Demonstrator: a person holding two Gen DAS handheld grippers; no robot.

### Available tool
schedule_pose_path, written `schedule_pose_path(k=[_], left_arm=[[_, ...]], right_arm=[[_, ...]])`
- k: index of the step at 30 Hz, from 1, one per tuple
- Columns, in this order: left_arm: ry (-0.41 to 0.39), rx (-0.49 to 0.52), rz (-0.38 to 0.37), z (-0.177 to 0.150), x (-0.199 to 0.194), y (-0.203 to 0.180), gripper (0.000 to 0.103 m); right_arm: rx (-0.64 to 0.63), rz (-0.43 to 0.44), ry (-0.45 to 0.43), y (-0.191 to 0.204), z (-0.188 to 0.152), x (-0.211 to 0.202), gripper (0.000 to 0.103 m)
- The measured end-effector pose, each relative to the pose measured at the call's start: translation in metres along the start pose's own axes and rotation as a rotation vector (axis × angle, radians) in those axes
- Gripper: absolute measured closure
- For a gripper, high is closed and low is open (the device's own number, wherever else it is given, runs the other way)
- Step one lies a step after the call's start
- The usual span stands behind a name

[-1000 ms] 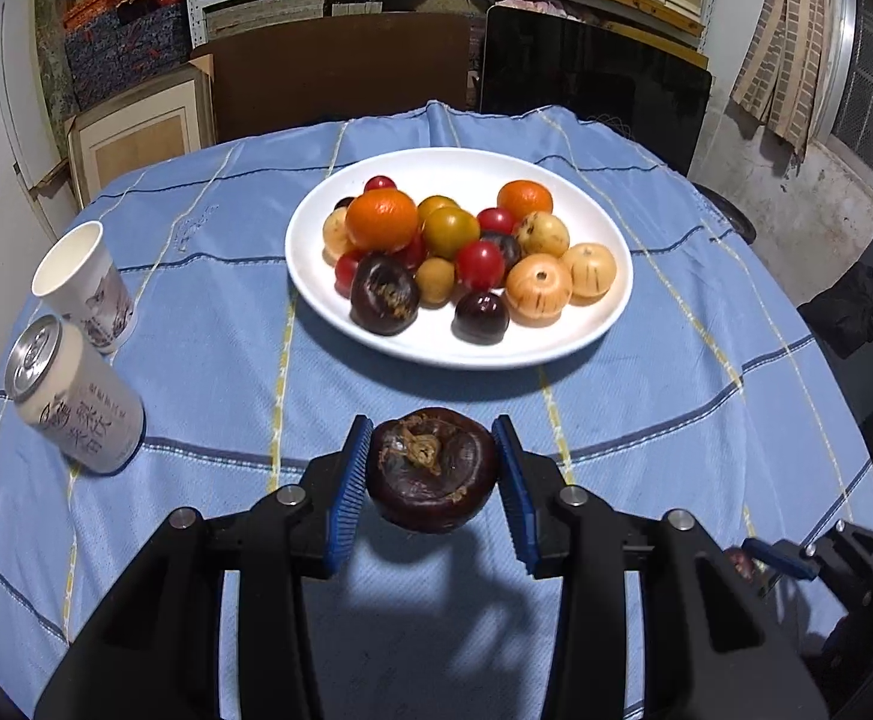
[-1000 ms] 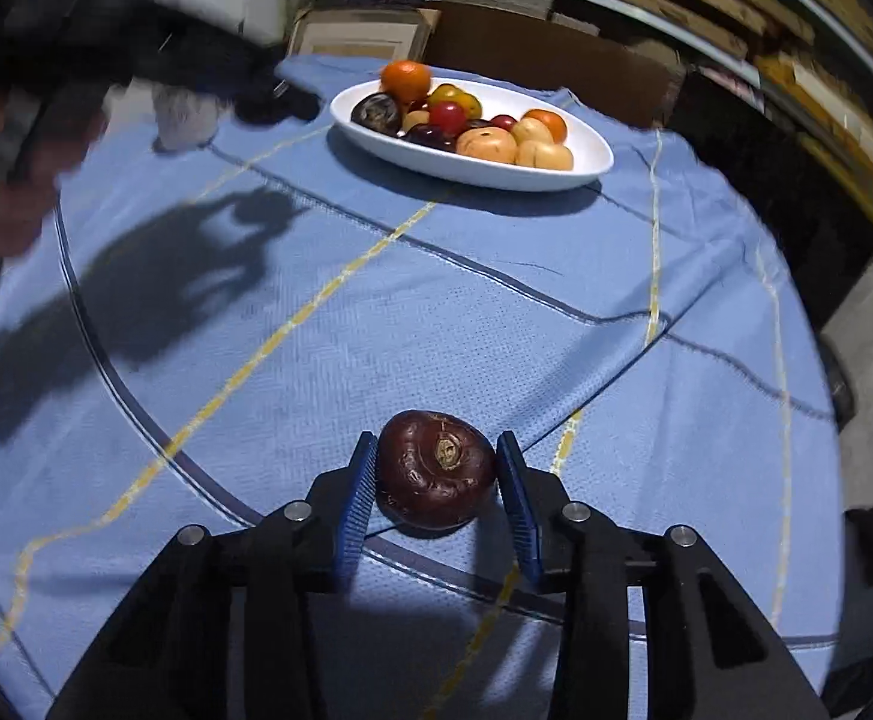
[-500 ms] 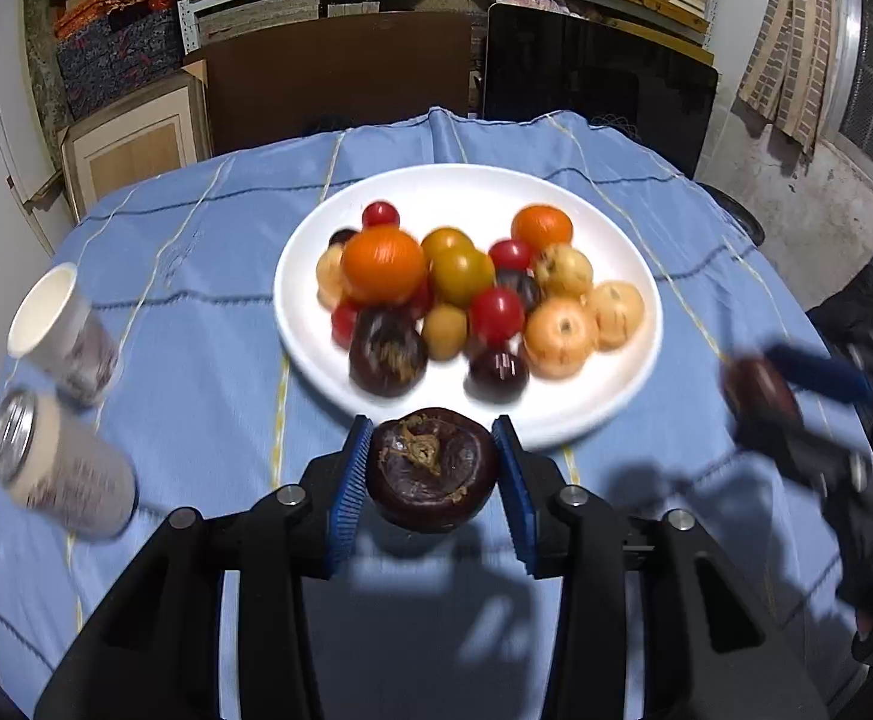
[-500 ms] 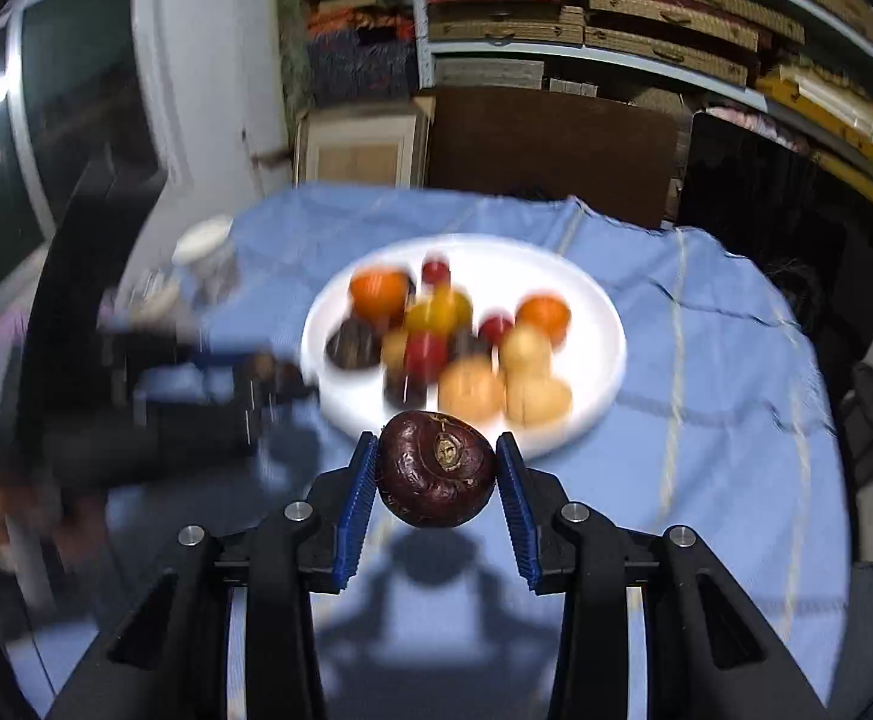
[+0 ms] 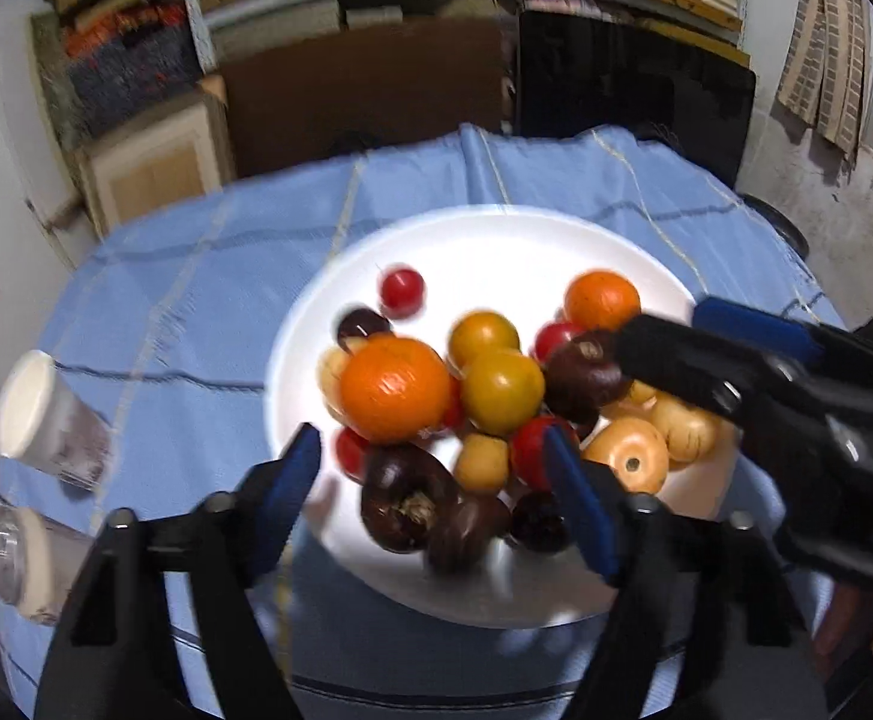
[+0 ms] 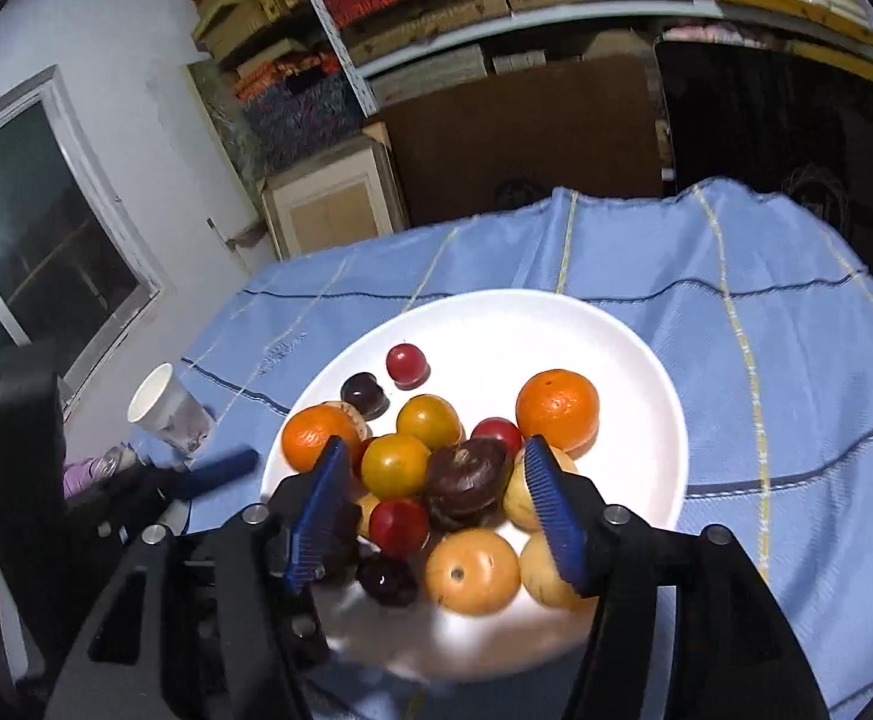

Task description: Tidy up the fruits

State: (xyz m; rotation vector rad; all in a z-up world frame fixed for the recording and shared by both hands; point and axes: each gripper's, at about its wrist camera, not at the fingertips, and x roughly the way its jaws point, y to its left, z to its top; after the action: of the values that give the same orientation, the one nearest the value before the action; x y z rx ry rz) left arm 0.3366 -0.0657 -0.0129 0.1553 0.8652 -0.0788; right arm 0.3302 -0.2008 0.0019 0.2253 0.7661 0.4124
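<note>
Over the round counter under its blue striped cloth (image 6: 766, 312), I hold both hand-held grippers above the wide white plate (image 6: 628, 348), which sits toward the counter's far edge and carries the heaped fruit. Largest in the pile are two oranges (image 6: 557, 401); around them lie yellow and red tomatoes, pale tan fruits and several dark purple mangosteens.

The risk I see is rolling. The left hand-held gripper (image 5: 433, 495) has just opened its jaws, and the dark purple mangosteen (image 5: 407, 504) below them lies free at the plate's near rim, blurred, with nothing pressing it. It could run off the low rim onto the cloth. The right hand-held gripper (image 6: 439, 507) has likewise just opened; its dark brown-purple mangosteen (image 6: 466, 477) sits perched on top of the heap, between the blue pads but apart from both. It may slide and knock smaller fruits loose.

A second hazard is collision: in the left view the right tool's black body crosses low over the pile, close to my left jaws.

Both tools pitch downward, released, above the plate's near side. A white paper cup (image 6: 163, 411) stands near the counter's left edge.
</note>
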Motion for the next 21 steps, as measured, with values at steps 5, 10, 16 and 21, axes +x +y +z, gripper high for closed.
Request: schedule_pose_path(k=[5, 10, 16, 21], left_arm=[[-0.002, 0.005, -0.015, -0.014, -0.025, 0.005, 0.024], [-0.012, -0.008, -0.022, -0.048, -0.061, 0.009, 0.014], [-0.023, -0.051, -0.023, -0.104, -0.106, 0.015, 0.007], [-0.021, -0.068, -0.038, -0.145, -0.131, 0.018, 0.005]], right_arm=[[-0.012, -0.032, 0.0, 0.003, -0.023, -0.034, 0.031], [-0.012, -0.105, -0.03, 0.012, -0.065, -0.074, 0.016], [0.006, -0.231, -0.073, 0.025, -0.114, -0.114, 0.003], [0.052, -0.232, -0.071, 0.031, -0.143, -0.131, 0.003]])
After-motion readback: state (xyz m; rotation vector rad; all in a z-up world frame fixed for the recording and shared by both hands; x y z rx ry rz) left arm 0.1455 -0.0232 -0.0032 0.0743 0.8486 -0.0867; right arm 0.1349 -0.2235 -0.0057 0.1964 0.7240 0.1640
